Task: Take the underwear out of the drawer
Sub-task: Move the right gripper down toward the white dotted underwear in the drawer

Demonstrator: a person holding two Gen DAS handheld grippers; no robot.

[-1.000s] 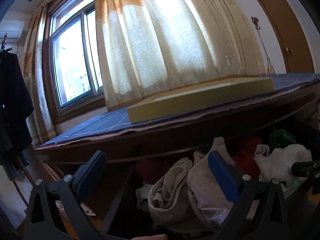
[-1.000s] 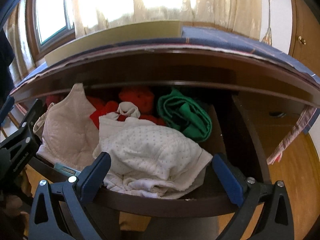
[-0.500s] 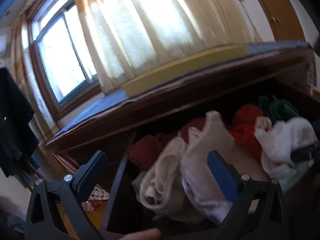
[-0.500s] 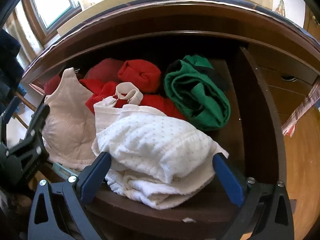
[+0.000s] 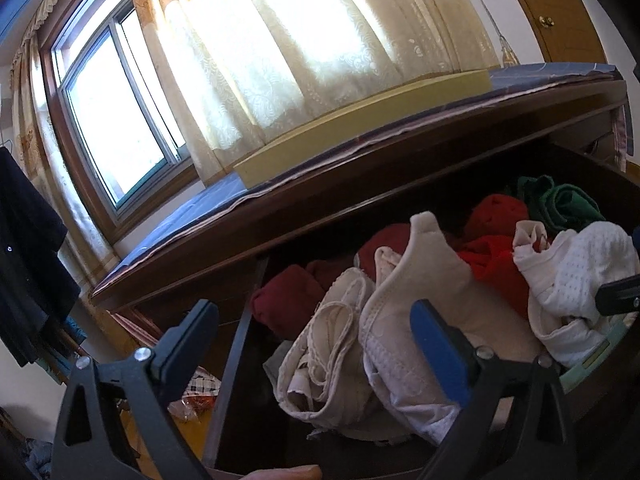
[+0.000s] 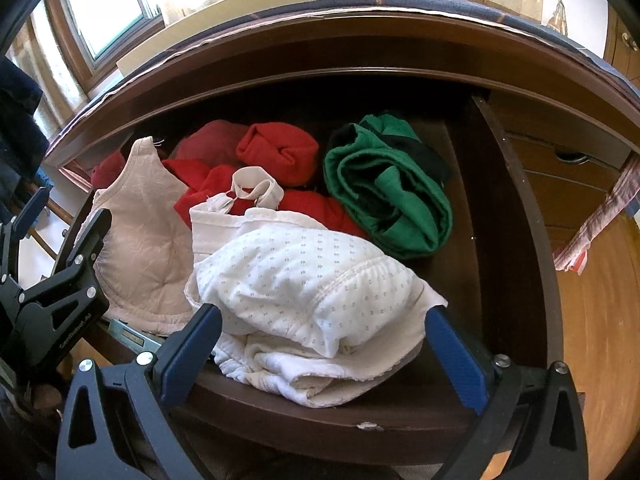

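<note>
The dark wooden drawer [image 6: 304, 428] stands pulled out and full of clothes. A white dotted undergarment [image 6: 304, 280] lies at its front, a beige one [image 6: 148, 232] to its left, red pieces [image 6: 276, 152] behind and a green roll [image 6: 384, 192] at the right. My right gripper [image 6: 324, 344] is open just above the white garment, nothing between its fingers. My left gripper [image 5: 316, 340] is open over the beige garment [image 5: 420, 280] at the drawer's left end; in the right wrist view it shows at the left edge [image 6: 60, 264]. The white piece [image 5: 576, 280] lies to its right.
A desk top with a blue cloth [image 6: 440, 4] and a flat yellow box [image 5: 360, 128] overhangs the drawer. Window [image 5: 112, 120] and curtain behind. More drawers [image 6: 568, 168] stand at the right, wooden floor [image 6: 600, 320] below. A finger [image 5: 288, 472] shows at the bottom edge.
Both grippers have moved in and tilted down over the drawer, so the clothes now fill more of each view. Both stay open, and the clothes lie as before.
</note>
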